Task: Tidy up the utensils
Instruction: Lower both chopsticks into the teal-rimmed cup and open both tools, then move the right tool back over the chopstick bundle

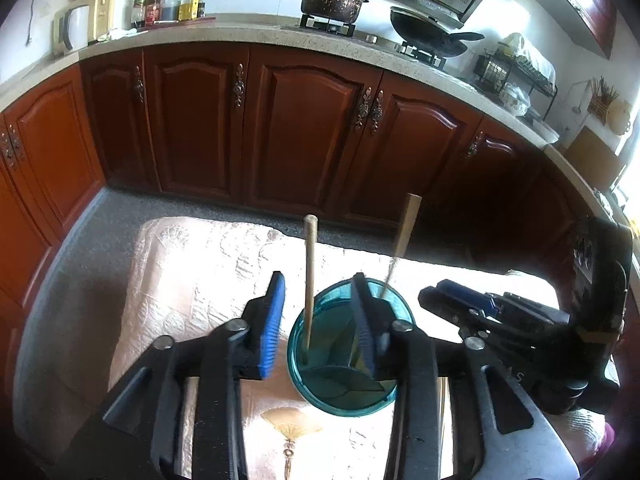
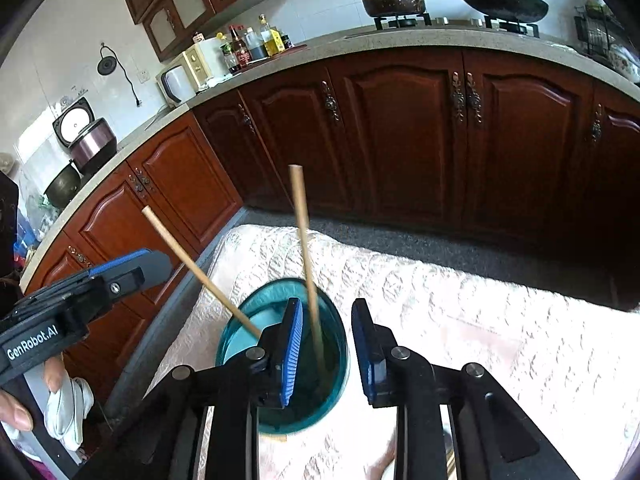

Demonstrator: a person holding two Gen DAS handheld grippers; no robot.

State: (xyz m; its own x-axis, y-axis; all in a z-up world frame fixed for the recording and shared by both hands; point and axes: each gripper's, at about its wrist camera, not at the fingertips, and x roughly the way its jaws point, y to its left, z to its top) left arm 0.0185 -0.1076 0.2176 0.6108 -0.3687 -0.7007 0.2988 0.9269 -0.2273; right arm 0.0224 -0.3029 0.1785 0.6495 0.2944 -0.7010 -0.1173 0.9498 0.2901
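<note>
A teal transparent cup stands on a cream embroidered tablecloth. Two wooden chopsticks stand in it, leaning apart. My left gripper is open above the cup, one chopstick between its blue pads without touching them. In the right wrist view the same cup holds both chopsticks. My right gripper is open over the cup, one chopstick between its pads. The right gripper also shows in the left wrist view, and the left gripper in the right wrist view.
Dark red kitchen cabinets and a grey floor lie beyond the table's far edge. The counter carries bottles, a pot and a wok. A rice cooker stands at the left.
</note>
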